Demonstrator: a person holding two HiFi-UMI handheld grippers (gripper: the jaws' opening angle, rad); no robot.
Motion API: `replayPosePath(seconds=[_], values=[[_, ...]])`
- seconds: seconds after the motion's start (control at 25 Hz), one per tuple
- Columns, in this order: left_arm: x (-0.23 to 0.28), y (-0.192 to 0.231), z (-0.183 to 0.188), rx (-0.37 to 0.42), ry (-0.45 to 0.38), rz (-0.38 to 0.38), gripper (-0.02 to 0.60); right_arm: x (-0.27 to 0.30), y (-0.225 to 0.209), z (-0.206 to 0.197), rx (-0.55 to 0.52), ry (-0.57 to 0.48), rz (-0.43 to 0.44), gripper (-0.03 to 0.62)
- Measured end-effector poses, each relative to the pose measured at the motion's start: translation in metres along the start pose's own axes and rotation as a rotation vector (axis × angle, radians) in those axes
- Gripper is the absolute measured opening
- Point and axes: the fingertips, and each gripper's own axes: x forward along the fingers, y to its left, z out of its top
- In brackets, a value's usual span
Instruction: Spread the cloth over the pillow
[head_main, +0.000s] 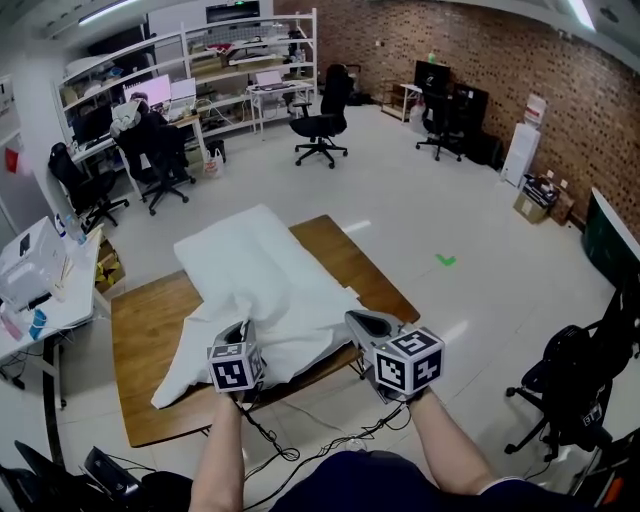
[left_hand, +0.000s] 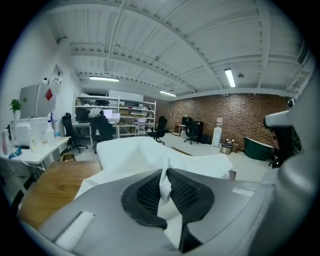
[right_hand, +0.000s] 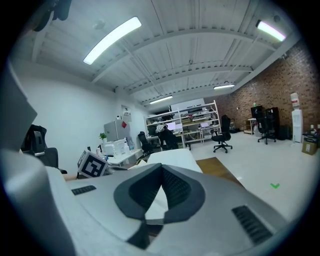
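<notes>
A white cloth (head_main: 270, 290) lies draped over a long raised shape on the wooden table (head_main: 140, 320); that shape is the pillow, and I cannot tell its surface apart from the cloth. At the cloth's near edge, my left gripper (head_main: 243, 330) is shut on a bunched fold, which stands up between the dark pads in the left gripper view (left_hand: 164, 175). My right gripper (head_main: 352, 318) is at the cloth's near right corner. Its jaws meet at the tips (right_hand: 161, 168), and a white strip of cloth (right_hand: 172, 157) shows between the pads.
Cables (head_main: 265, 435) hang off the table's front edge. A cluttered desk (head_main: 40, 290) stands to the left and a black office chair (head_main: 575, 385) to the right. More chairs (head_main: 320, 125) and shelves (head_main: 240, 60) line the far side.
</notes>
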Motion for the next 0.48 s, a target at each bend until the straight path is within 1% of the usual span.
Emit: replayPosePath(seconds=[0.12, 0.28, 0.36, 0.48], values=[[-0.006, -0.007, 0.007, 0.006, -0.013, -0.01, 0.022, -0.002, -0.01, -0.009, 0.019, 0.015, -0.014, 0.008], [-0.013, -0.013, 0.015, 0.005, -0.03, -0.015, 0.021, 0.002, -0.012, -0.025, 0.036, 0.039, -0.006, 0.008], [-0.017, -0.01, 0.024, -0.002, -0.048, -0.005, 0.021, 0.004, -0.018, -0.034, 0.045, 0.049, -0.013, 0.008], [-0.024, -0.001, 0.041, -0.01, -0.082, 0.026, 0.021, 0.005, -0.038, -0.05, 0.06, 0.073, -0.056, 0.008]])
